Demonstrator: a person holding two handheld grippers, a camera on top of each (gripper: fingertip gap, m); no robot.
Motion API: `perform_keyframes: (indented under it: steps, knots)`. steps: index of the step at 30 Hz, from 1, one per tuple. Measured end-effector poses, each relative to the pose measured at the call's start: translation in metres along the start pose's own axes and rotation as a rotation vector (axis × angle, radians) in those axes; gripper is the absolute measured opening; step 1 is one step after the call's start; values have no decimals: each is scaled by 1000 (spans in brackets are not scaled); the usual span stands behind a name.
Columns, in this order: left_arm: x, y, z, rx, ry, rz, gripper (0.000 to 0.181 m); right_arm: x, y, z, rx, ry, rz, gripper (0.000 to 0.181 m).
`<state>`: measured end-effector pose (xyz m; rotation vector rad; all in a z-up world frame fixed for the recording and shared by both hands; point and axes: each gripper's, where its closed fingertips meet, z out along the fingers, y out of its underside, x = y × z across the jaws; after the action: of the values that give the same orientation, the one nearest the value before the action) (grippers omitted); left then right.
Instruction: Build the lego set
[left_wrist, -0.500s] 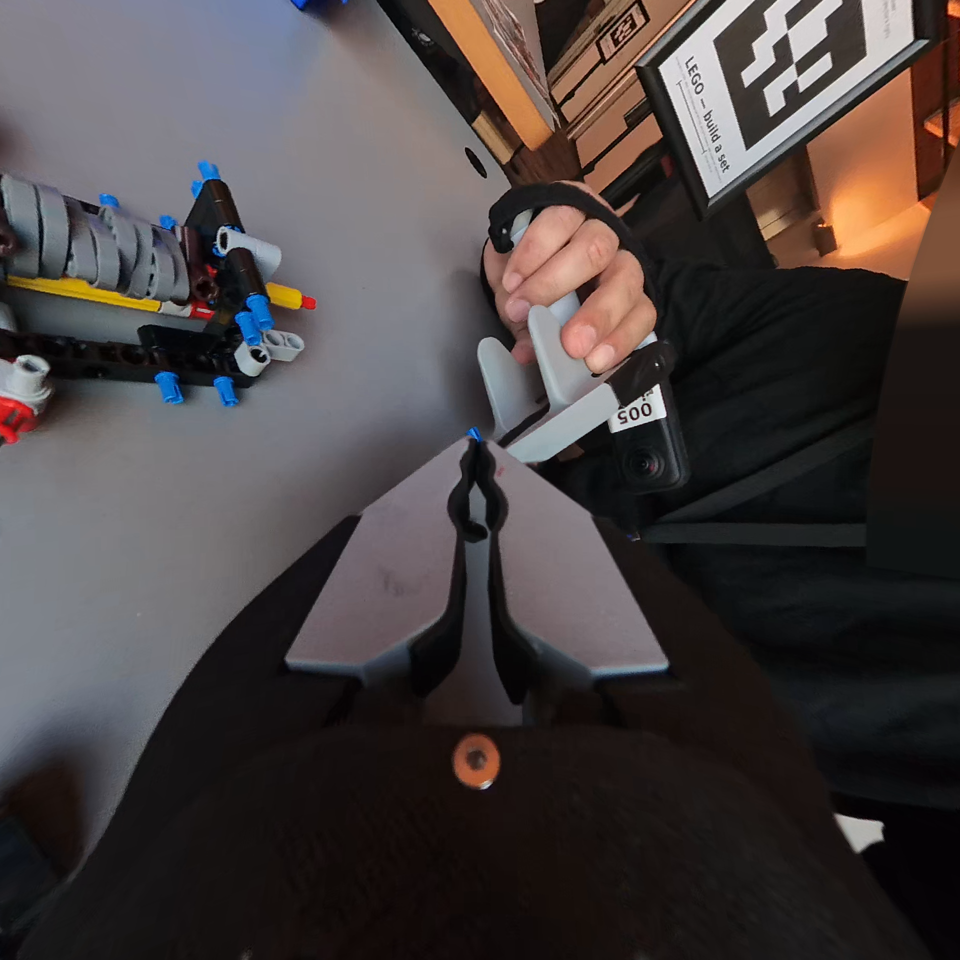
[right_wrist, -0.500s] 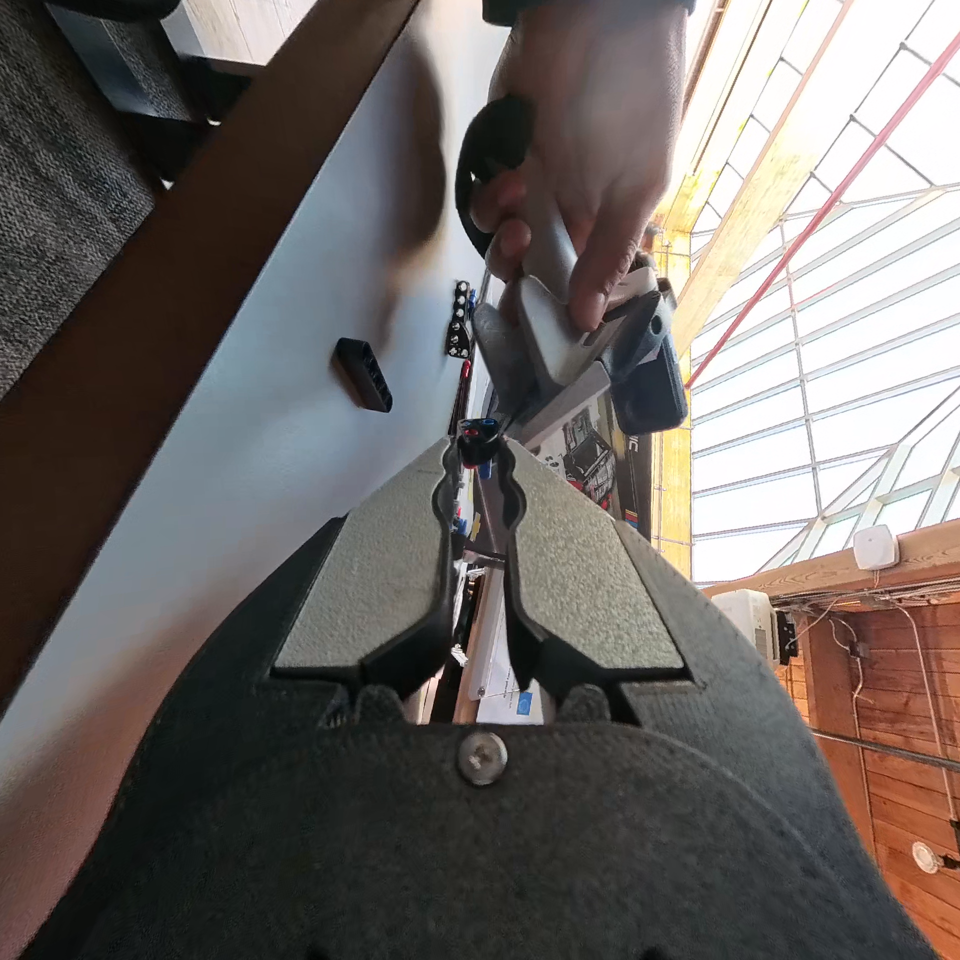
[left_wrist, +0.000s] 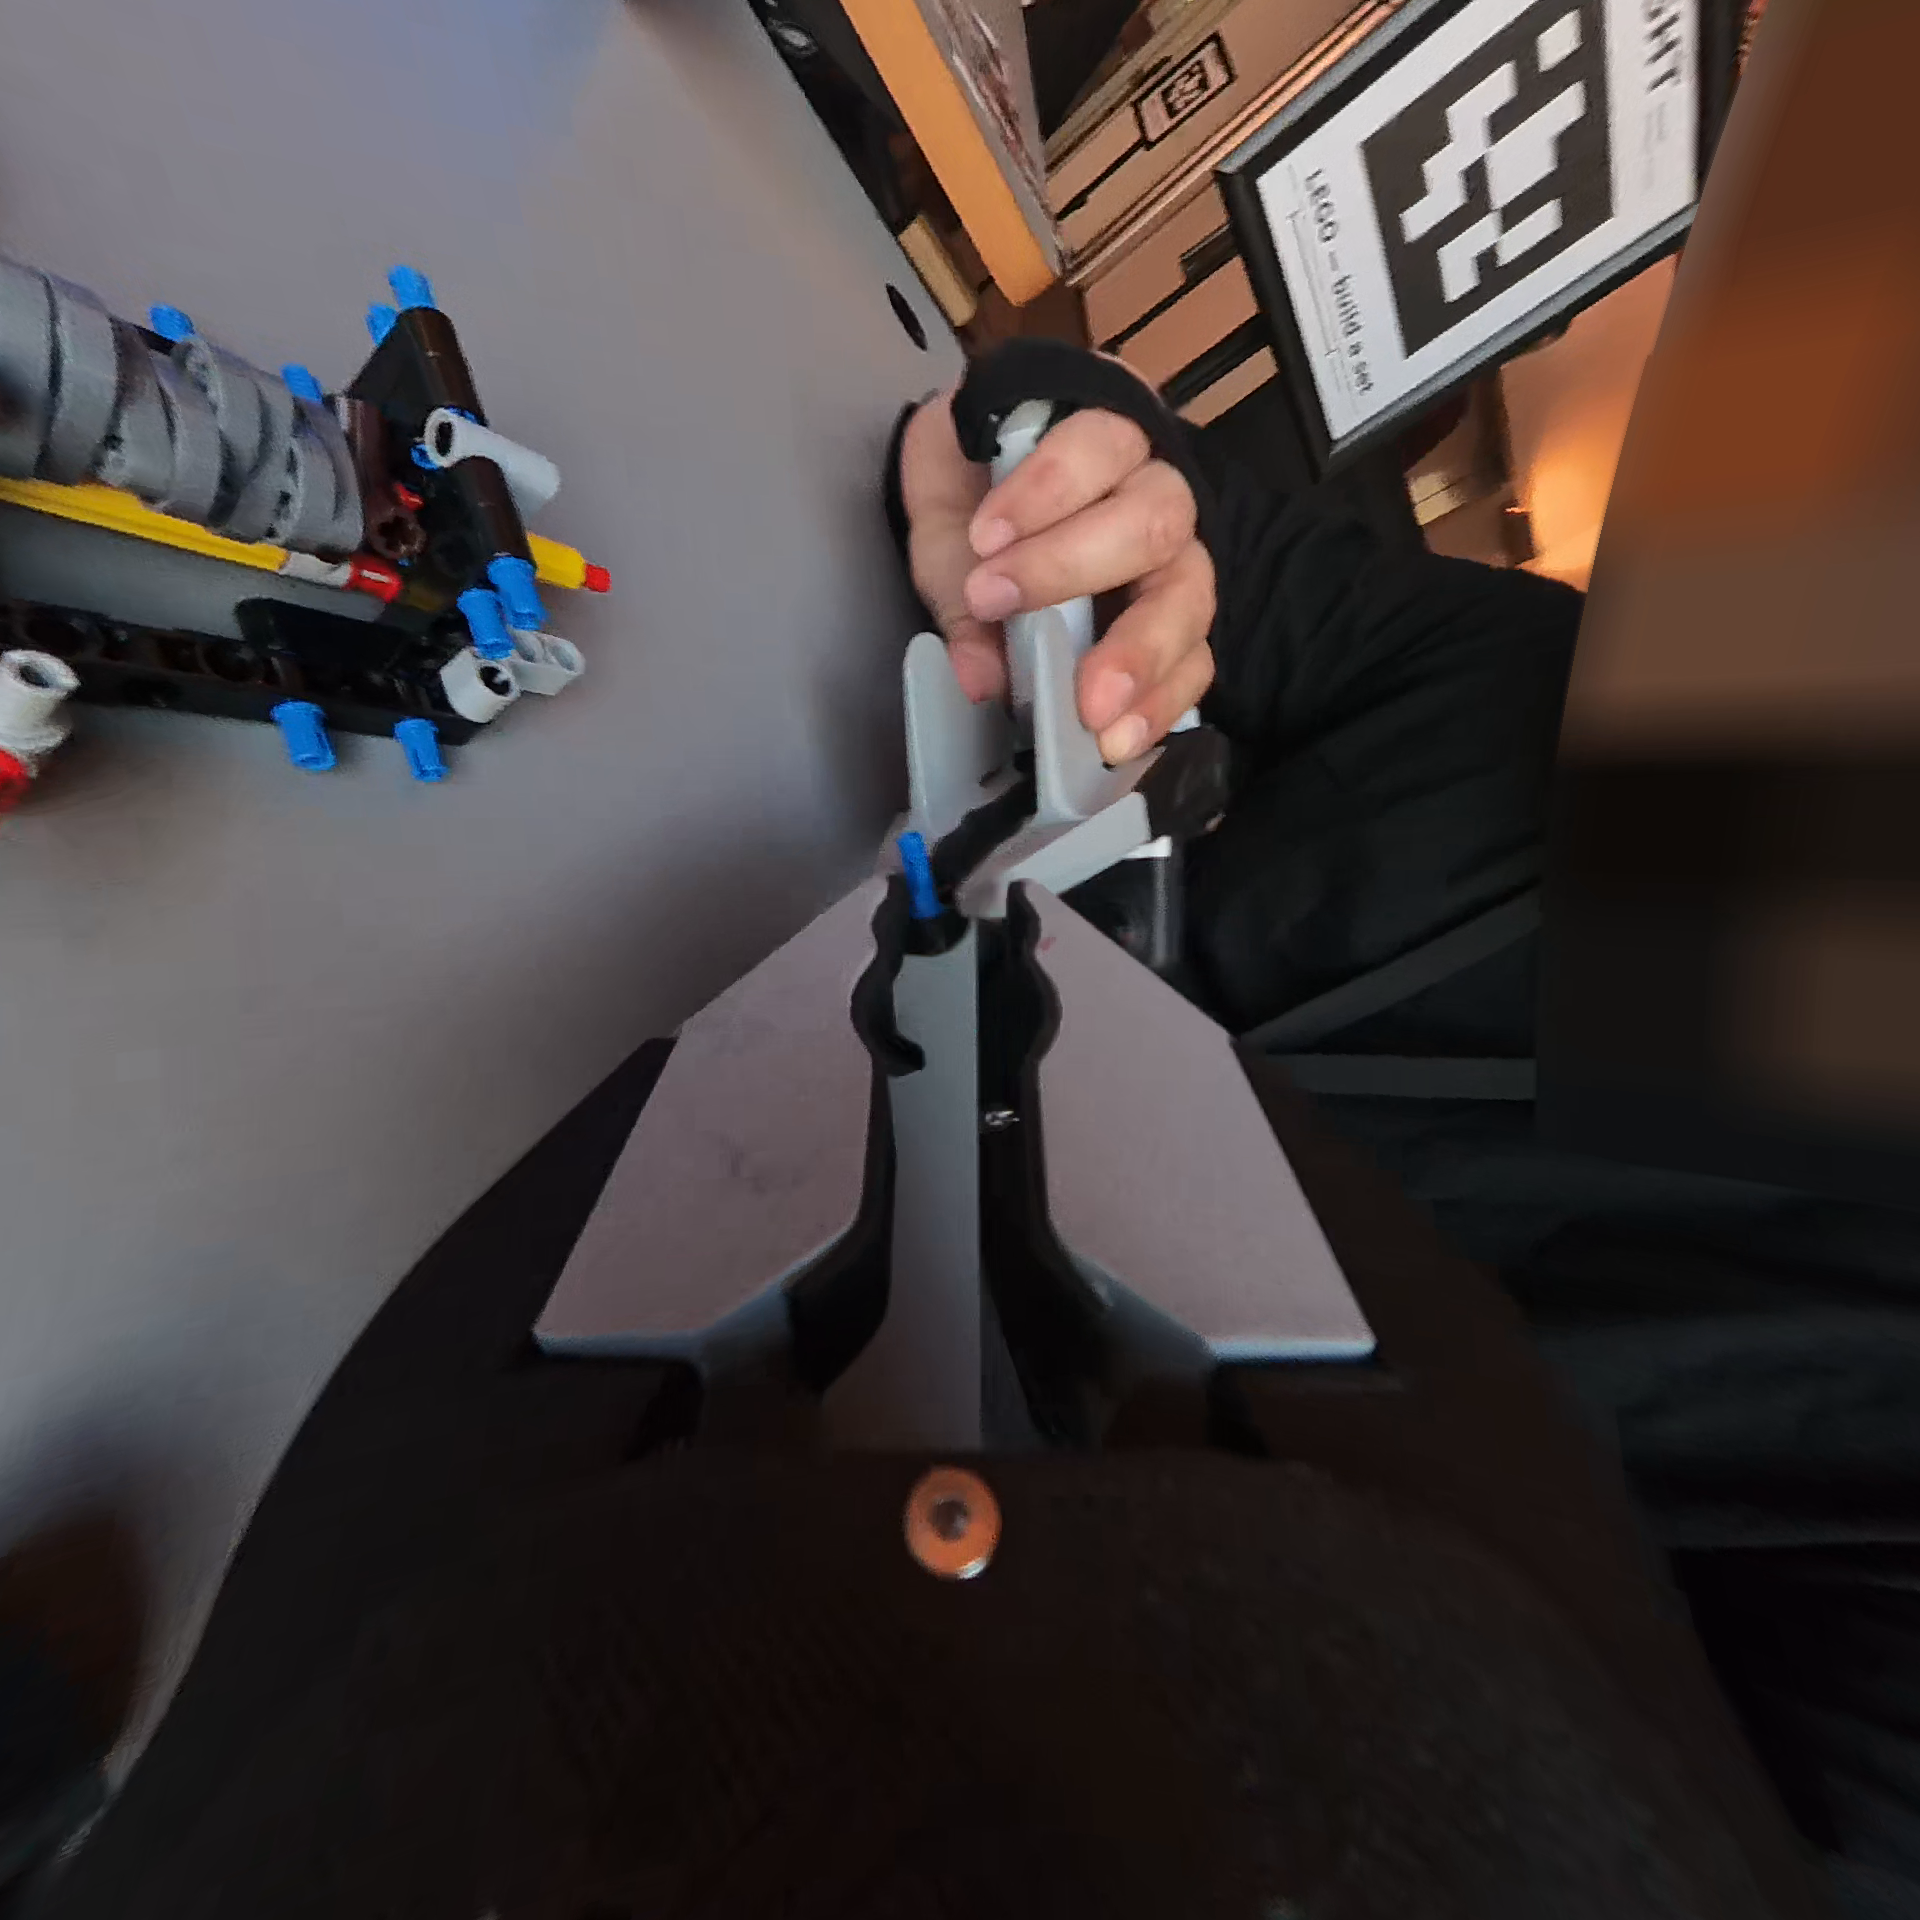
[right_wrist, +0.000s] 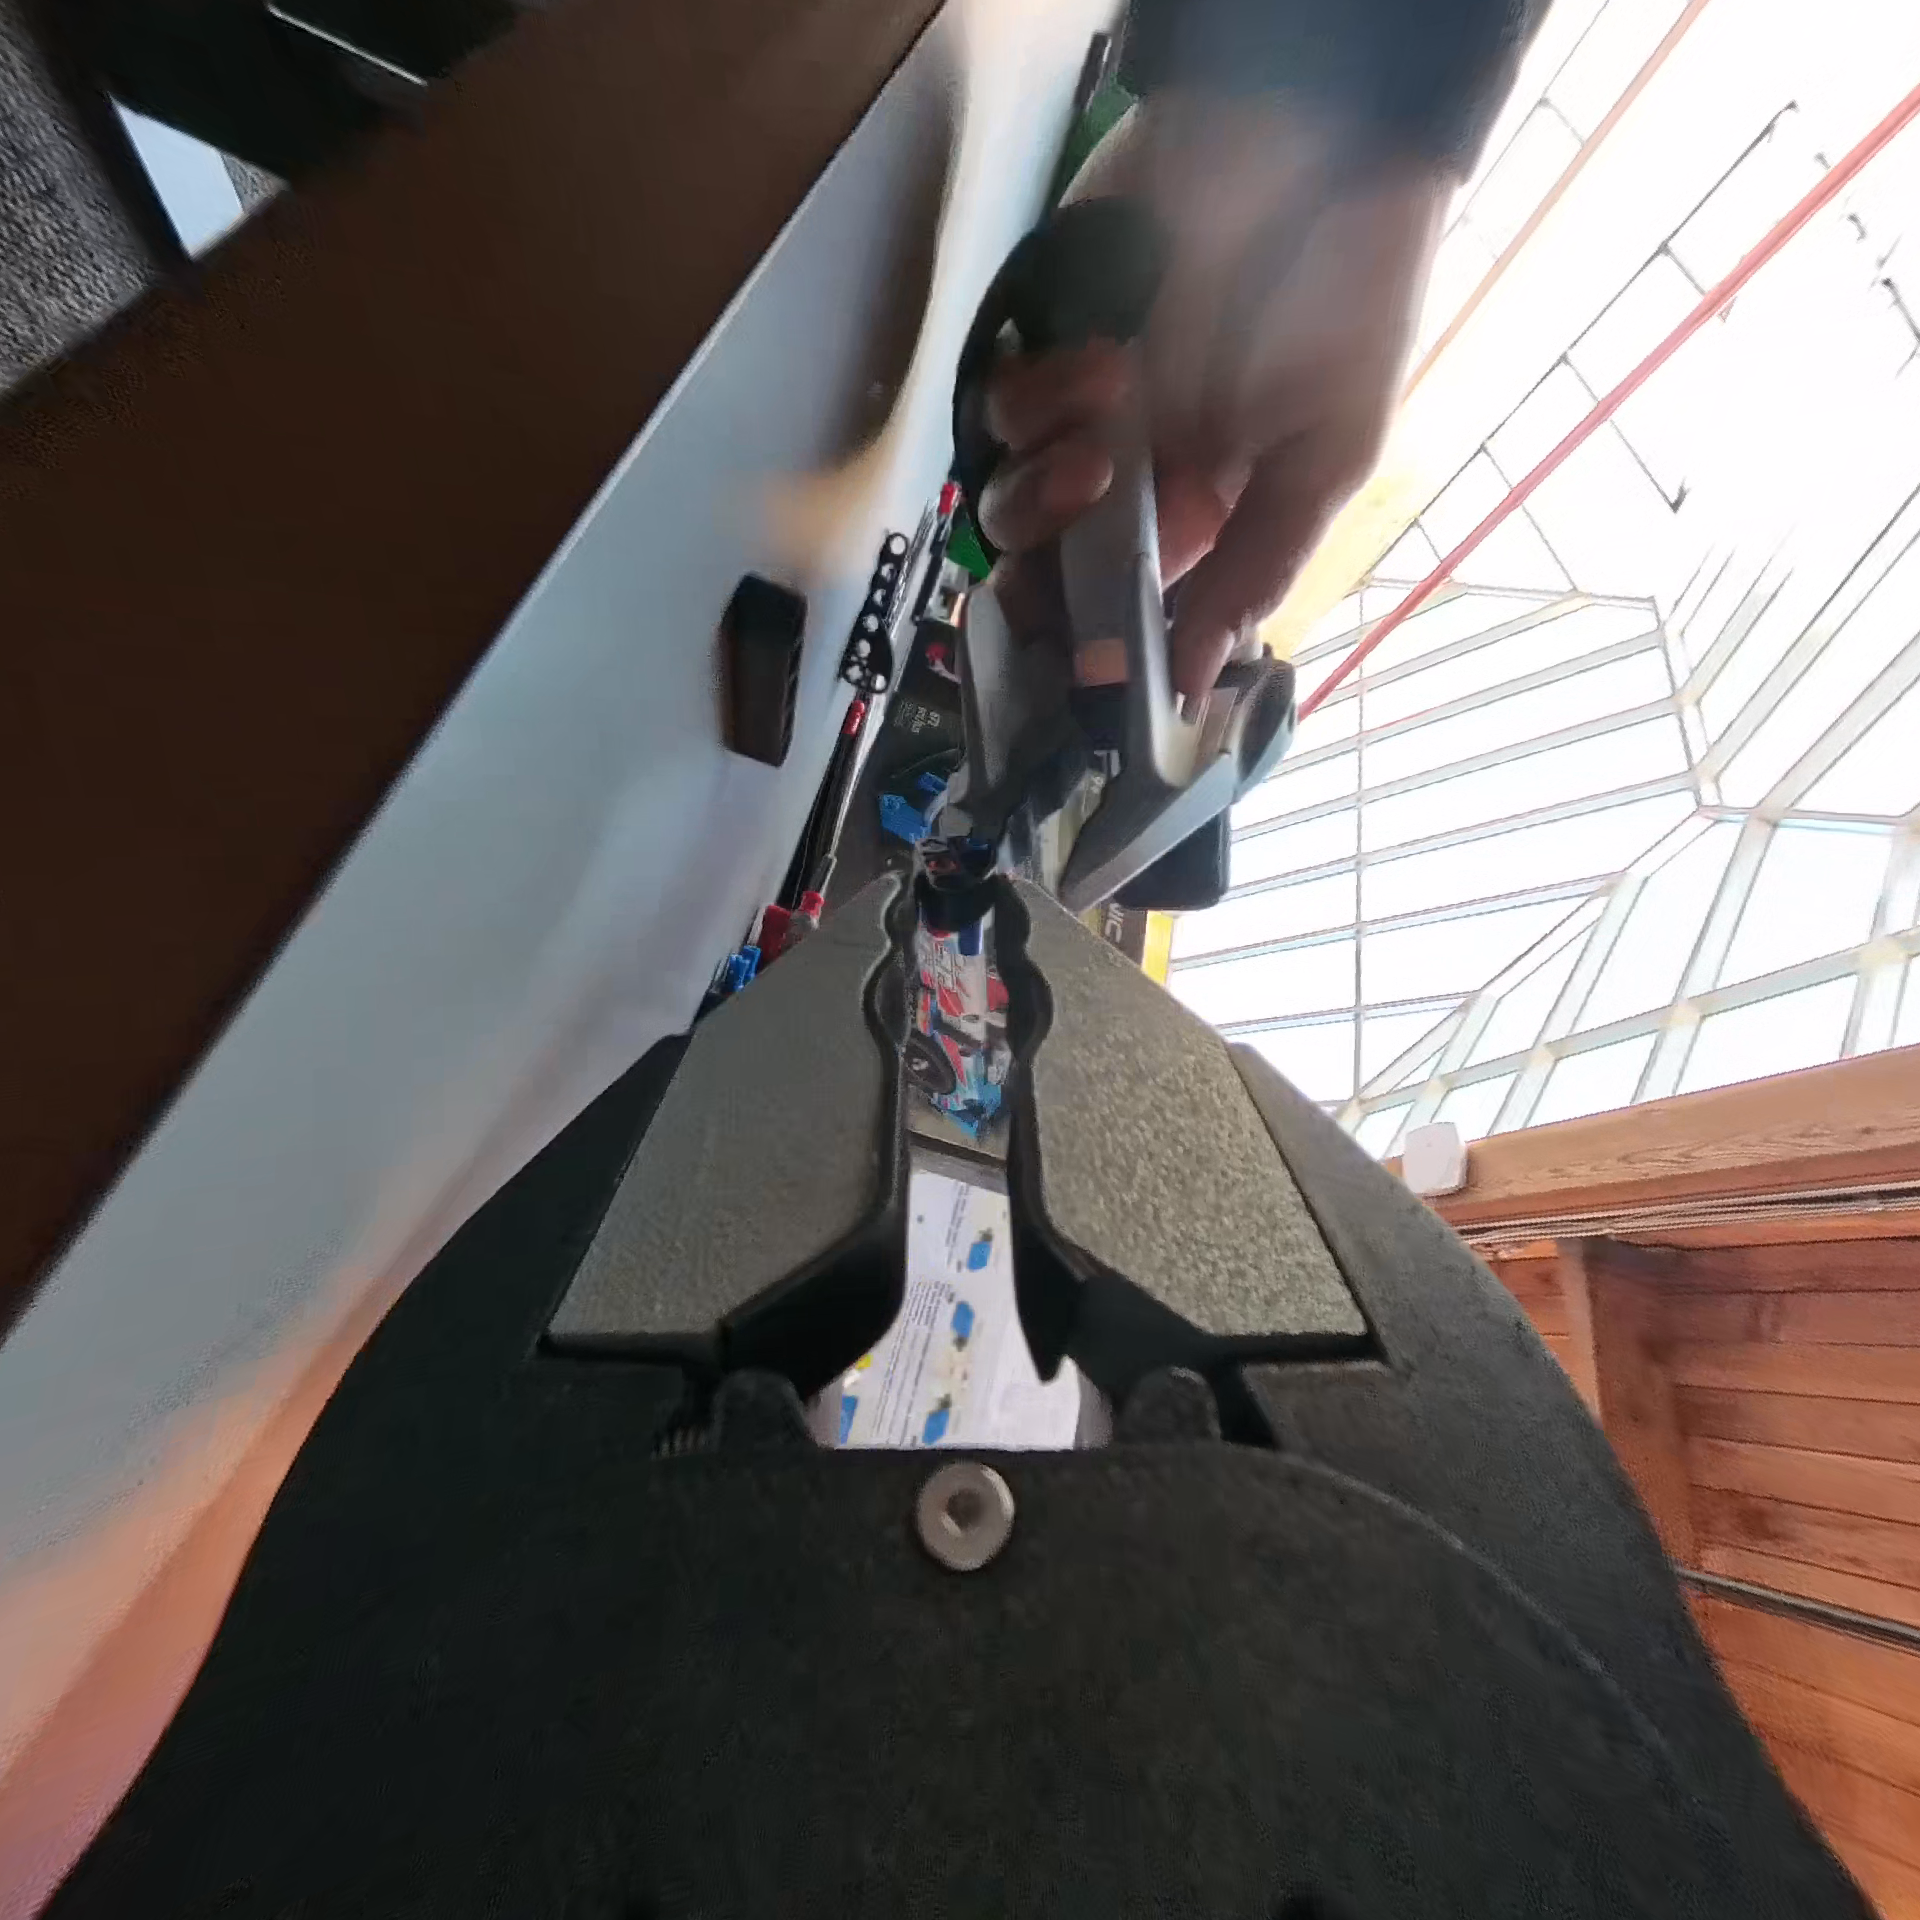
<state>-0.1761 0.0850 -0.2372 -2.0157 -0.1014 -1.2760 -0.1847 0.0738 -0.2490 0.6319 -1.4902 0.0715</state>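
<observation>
Both tongs meet tip to tip above the bench (left_wrist: 675, 312) — left tongs (left_wrist: 940, 914) pinch a blue pin (left_wrist: 916, 862), right tongs (right_wrist: 951, 883) clamp a small black connector (right_wrist: 948, 871). Light, stiff, slippery — grip mid-body.

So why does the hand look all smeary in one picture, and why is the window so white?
Right wrist view: the hand is motion-blurred, and the window is overexposed by daylight. Left wrist view: sharper, dimmer, with the lego model fairly clear and slight blur around the blue pin; straight edges bend from the wide-angle lens.
</observation>
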Motion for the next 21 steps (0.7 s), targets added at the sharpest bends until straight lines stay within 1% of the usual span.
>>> perform_keyframes:
  steps: [1,4,8,13,15,18,21]
  knots:
    - [1,0,1,1,17,-14,19,-1,1,0,15,9,-10,11]
    - [-1,2,-1,5,33,-33,20,-3,1,1,30,21,-14,11]
    - [-1,2,0,12,75,-53,18,-1,-3,1,61,32,-15,11]
    - [0,1,2,4,108,-58,10,2,-6,1,93,48,-10,11]
    - [1,-2,1,10,132,-64,11,5,-9,1,106,56,-8,11]
    - [-3,-1,0,-8,125,-68,11,5,-12,0,125,59,-13,11]
    - [0,3,2,-47,142,-70,11,5,-13,0,130,62,-19,11]
